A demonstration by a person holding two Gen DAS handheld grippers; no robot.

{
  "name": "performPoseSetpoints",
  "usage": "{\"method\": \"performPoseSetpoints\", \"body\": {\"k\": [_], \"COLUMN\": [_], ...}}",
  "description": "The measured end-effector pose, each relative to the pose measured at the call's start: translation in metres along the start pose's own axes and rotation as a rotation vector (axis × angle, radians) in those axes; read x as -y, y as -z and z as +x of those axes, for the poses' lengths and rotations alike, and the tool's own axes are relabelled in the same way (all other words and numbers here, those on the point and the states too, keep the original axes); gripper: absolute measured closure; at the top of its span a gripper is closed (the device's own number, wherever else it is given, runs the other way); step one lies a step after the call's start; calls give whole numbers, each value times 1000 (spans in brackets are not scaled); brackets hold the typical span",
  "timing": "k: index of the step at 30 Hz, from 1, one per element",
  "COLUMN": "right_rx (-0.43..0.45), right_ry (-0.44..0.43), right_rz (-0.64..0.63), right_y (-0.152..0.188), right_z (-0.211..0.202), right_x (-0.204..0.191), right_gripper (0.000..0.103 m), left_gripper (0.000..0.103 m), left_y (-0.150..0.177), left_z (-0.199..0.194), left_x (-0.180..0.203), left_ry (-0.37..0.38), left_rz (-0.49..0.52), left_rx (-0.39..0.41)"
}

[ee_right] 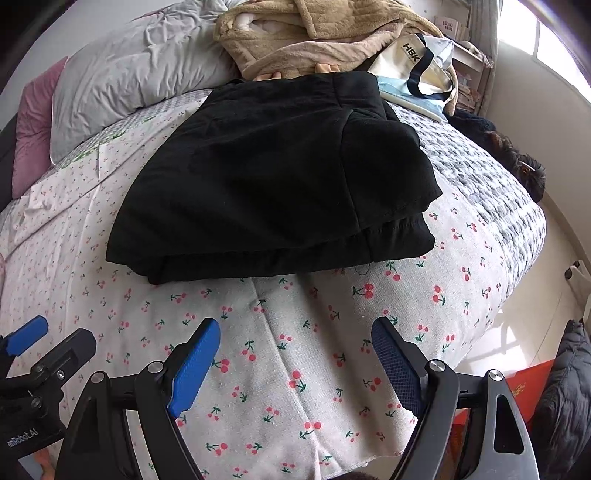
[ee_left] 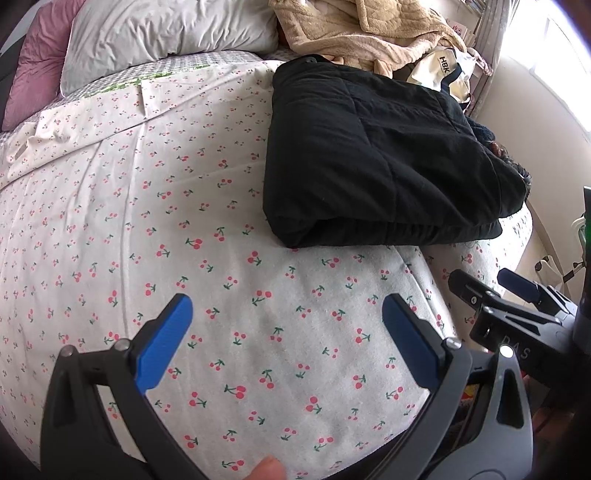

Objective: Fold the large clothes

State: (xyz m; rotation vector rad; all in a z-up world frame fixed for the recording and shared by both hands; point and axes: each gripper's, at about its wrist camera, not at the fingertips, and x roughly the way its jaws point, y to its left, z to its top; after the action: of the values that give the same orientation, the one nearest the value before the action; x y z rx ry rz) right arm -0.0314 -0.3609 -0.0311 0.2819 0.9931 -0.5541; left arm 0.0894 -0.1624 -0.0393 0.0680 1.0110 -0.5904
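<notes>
A black garment (ee_right: 273, 177) lies folded thick near the bed's (ee_right: 295, 369) right edge, a beige robe (ee_right: 314, 40) and tote (ee_right: 417, 70) behind it. Both grippers (ee_left: 288, 343) (ee_right: 295, 365) hover with fingers apart, empty.

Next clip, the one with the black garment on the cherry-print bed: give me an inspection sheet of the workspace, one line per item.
Surface: bed sheet with cherry print, a few creases, a grey checked cover at its far and right edges.
Job's things: black garment lies folded in a thick stack on the sheet, nothing gripping it.
Clutter: grey pillow, pink pillow, beige fleece robe, tote bag marked HBK, dark furry item at the bed's right edge.
Grippers: left gripper open, over bare sheet; right gripper open, short of the garment.
Cables: nothing seen.
Surroundings: bright window, pale wall, dark padded jacket low on the right.
</notes>
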Motion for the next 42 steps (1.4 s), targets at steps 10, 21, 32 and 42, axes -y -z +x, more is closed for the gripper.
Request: {"method": "performPoseSetpoints", "body": {"k": [10, 21, 32, 42], "right_rx": [1, -5, -6, -5], "right_ry": [-7, -11, -11, -8], "right_rz": [6, 7, 7, 8], "right_y": [0, 0, 1, 1], "right_z": [0, 0, 0, -1], "right_x": [0, -2, -2, -2], "right_gripper": [18, 18, 18, 18], "left_gripper": [1, 1, 1, 1], "left_y": [0, 0, 1, 2], "left_z": [1, 1, 2, 5], "left_x": [3, 2, 4, 2], "left_ry": [-3, -2, -4, 23], "left_rz": [7, 9, 7, -4], "left_rx": [-1, -3, -3, -15]}}
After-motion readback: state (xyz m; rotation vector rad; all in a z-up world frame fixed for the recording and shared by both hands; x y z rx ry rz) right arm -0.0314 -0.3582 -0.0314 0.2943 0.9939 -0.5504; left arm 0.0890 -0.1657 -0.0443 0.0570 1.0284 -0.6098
